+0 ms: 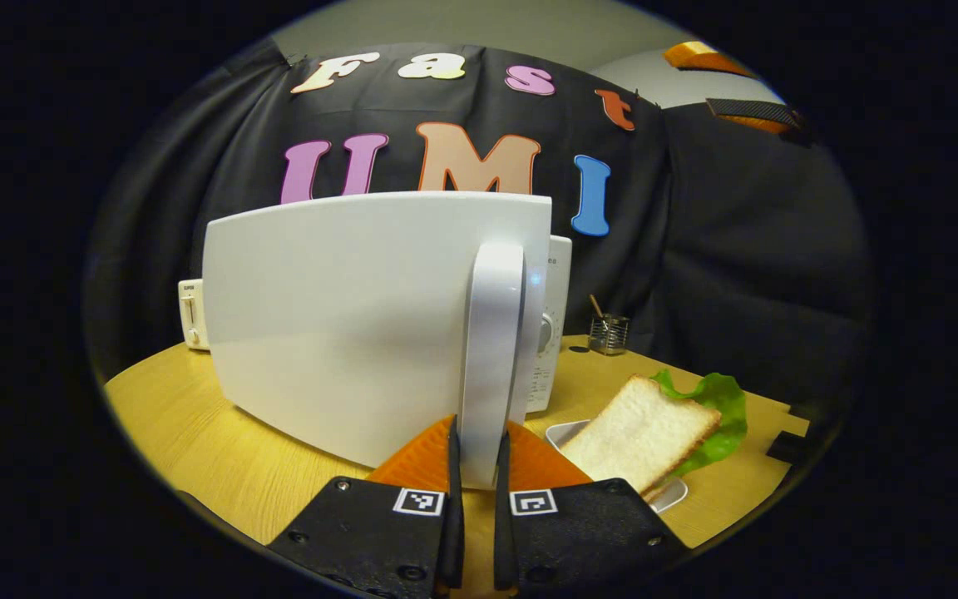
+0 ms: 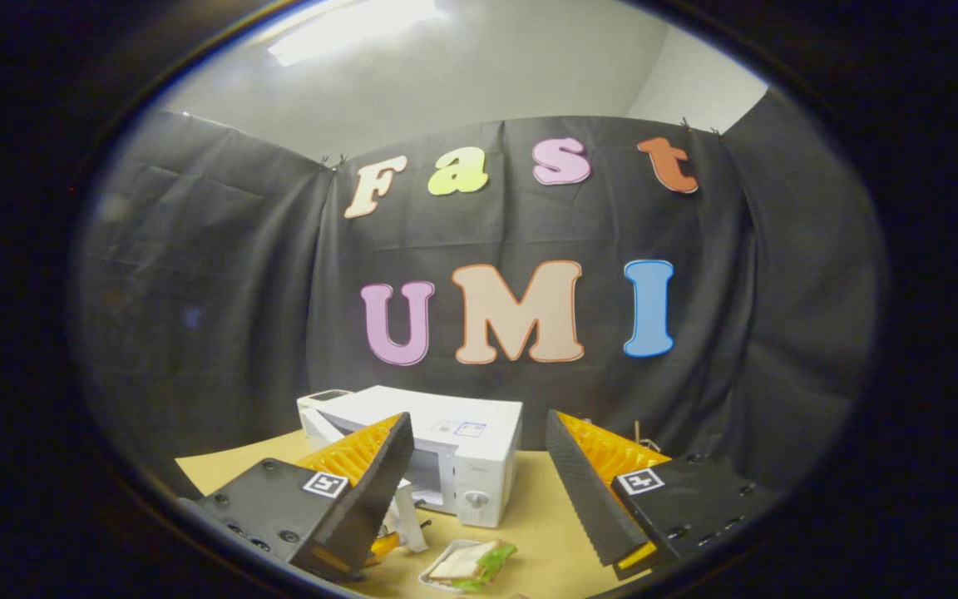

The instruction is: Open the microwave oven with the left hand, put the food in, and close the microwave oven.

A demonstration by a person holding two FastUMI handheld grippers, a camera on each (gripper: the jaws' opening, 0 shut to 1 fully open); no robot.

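The white microwave's door (image 1: 346, 324) is swung out toward me in the left gripper view. My left gripper (image 1: 477, 428) is shut on its upright white handle (image 1: 493, 349). Behind the handle shows the control panel with a dial (image 1: 547, 333). A sandwich with lettuce (image 1: 644, 433) lies on a small white plate (image 1: 566, 433) to the right of the door. In the right gripper view my right gripper (image 2: 477, 416) hangs open and holds nothing, high above the table. Below it are the microwave (image 2: 462, 441) and the sandwich (image 2: 469, 564), both well apart from it.
A white toaster (image 1: 190, 314) stands behind the microwave at the left. A small wire holder with a stick in it (image 1: 609, 333) sits at the back right of the wooden table (image 1: 196, 433). Black cloth walls close off the back and sides.
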